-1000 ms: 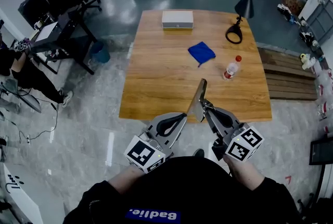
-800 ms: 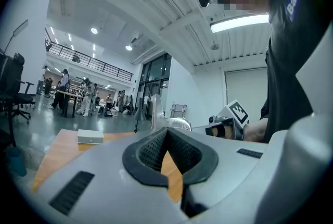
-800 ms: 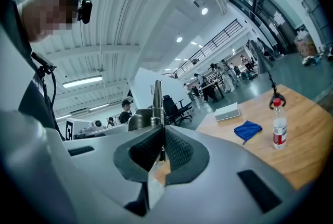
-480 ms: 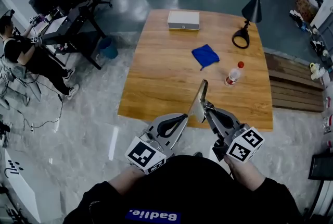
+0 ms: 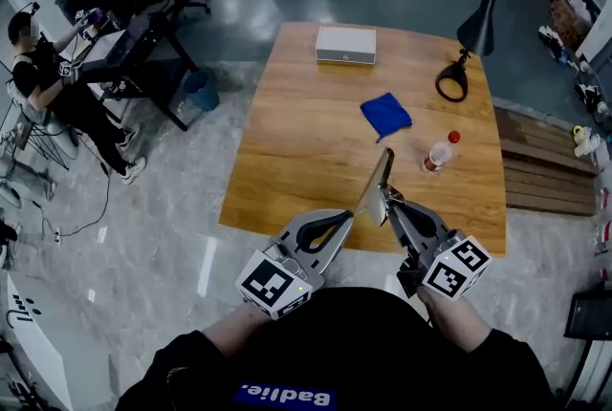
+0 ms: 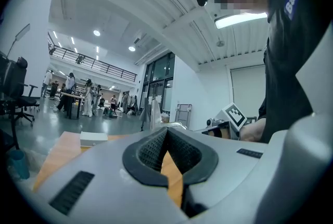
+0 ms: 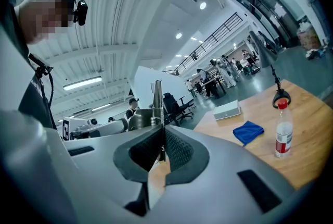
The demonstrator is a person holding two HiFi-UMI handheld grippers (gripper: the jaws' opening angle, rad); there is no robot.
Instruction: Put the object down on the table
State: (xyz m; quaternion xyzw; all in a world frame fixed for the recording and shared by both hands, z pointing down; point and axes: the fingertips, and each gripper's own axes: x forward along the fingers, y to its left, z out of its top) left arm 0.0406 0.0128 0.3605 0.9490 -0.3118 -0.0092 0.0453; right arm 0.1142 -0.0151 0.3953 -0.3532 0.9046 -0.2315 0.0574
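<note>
My right gripper point(image 5: 384, 199) is shut on a thin flat metal piece point(image 5: 375, 182), which stands tilted up over the near edge of the wooden table point(image 5: 287, 161). In the right gripper view the metal piece point(image 7: 157, 100) rises edge-on from between the pads of the right gripper point(image 7: 160, 132). My left gripper point(image 5: 346, 220) is level beside it, just off the table's near edge, shut with nothing in it. In the left gripper view the pads of the left gripper point(image 6: 165, 132) meet at the tips, and the right gripper's marker cube point(image 6: 234, 115) shows beyond them.
On the table lie a blue cloth point(image 5: 385, 115), a red-capped bottle point(image 5: 441, 153), a black desk lamp point(image 5: 469, 46) and a white box point(image 5: 345, 44). A seated person point(image 5: 43, 79), office chairs and a blue bin point(image 5: 199, 92) are left; wooden pallets point(image 5: 545, 170) are right.
The head view has drifted, so the table sits a little further right and lower. Both grippers have shifted slightly right with it. The right grip on the metal piece is unchanged.
</note>
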